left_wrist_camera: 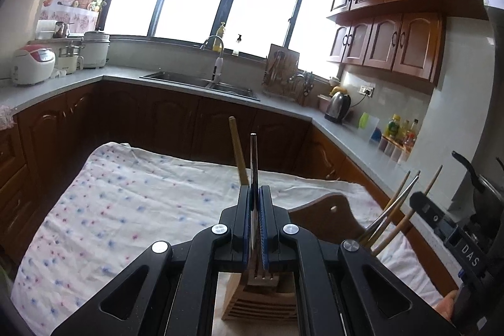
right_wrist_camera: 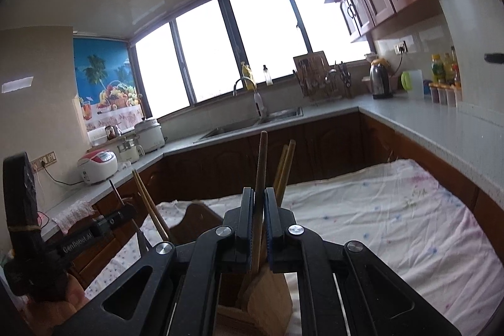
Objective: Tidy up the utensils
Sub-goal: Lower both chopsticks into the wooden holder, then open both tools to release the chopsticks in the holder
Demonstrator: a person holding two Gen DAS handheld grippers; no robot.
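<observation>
My left gripper point(left_wrist_camera: 254, 194) is shut on a metal fork point(left_wrist_camera: 254, 159), handle up, tines down over a slotted wooden utensil holder point(left_wrist_camera: 261, 301) on the cloth-covered table point(left_wrist_camera: 132, 210). A wooden handle point(left_wrist_camera: 237, 150) stands just behind the fork. My right gripper point(right_wrist_camera: 259, 197) is shut on a dark wooden spatula point(right_wrist_camera: 260, 172), its blade low over the wooden holder point(right_wrist_camera: 267, 298). Two wooden chopsticks point(right_wrist_camera: 285, 166) stand behind it. The right gripper shows in the left wrist view point(left_wrist_camera: 441, 219), with chopsticks and a metal utensil point(left_wrist_camera: 400, 203) beside it.
A brown wooden board point(left_wrist_camera: 327, 213) stands behind the holder. Counters wrap around the room with a sink point(left_wrist_camera: 201, 82), kettle point(left_wrist_camera: 337, 106), rice cooker point(left_wrist_camera: 31, 63), dish rack point(left_wrist_camera: 286, 77) and bottles point(left_wrist_camera: 400, 128). The left gripper body point(right_wrist_camera: 78, 235) shows at the left of the right wrist view.
</observation>
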